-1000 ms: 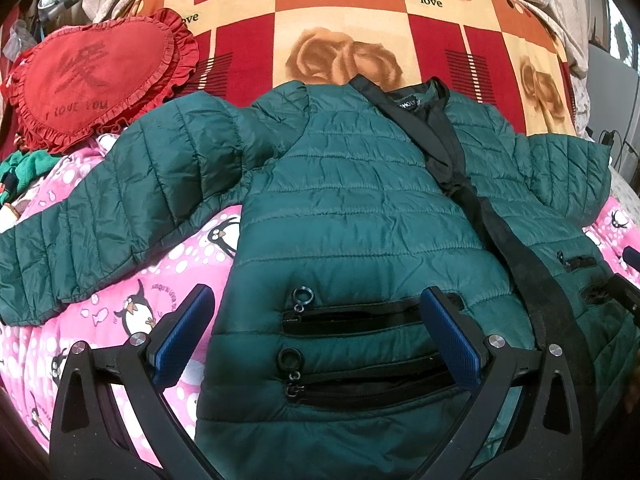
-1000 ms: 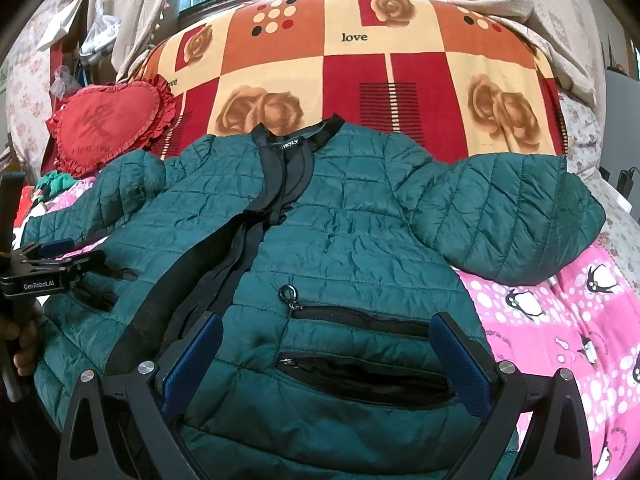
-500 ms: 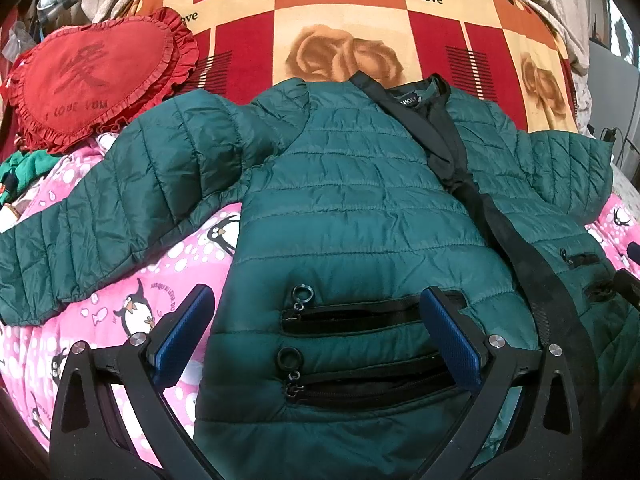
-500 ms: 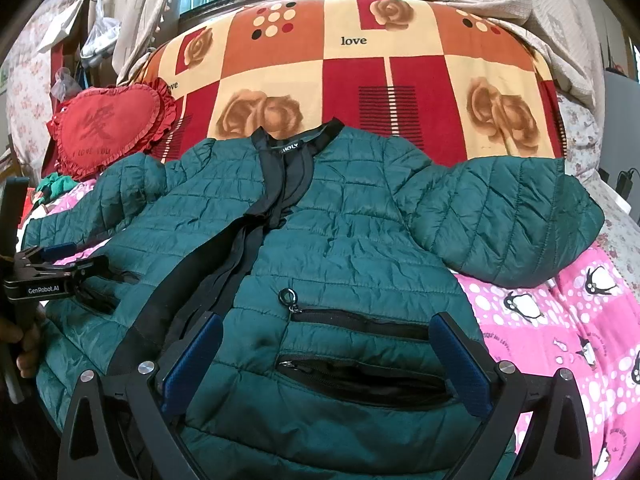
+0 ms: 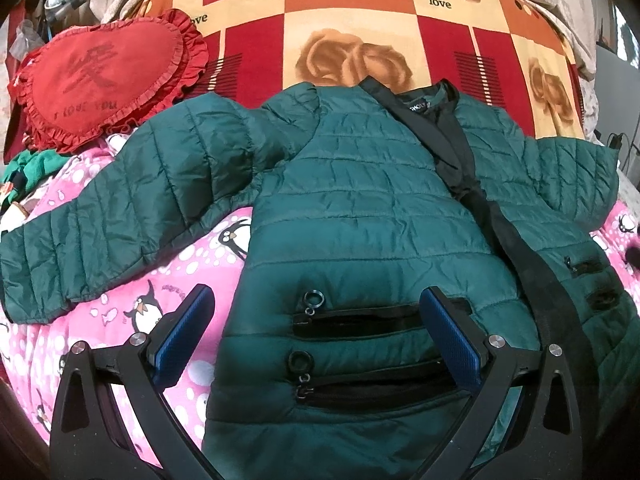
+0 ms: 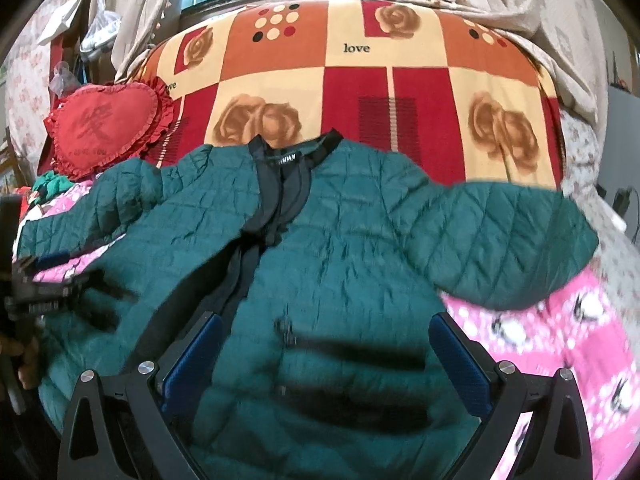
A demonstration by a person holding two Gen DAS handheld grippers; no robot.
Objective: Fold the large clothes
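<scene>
Green quilted puffer jacket (image 5: 360,208) spread face-up on the pink penguin bedsheet (image 5: 132,304), collar toward the rose-patterned blanket (image 5: 352,40), both sleeves out to the sides, nothing folded yet. Left gripper (image 5: 316,336) spread wide over the zip pockets near the hem, empty; right gripper (image 6: 324,356) likewise wide and empty above the other front panel. Likely the opening step: next, probably, pinching a sleeve cuff and carrying it across the chest.

Left tool (image 5: 316,336) and right tool (image 6: 326,364) both gape wide, empty.
</scene>
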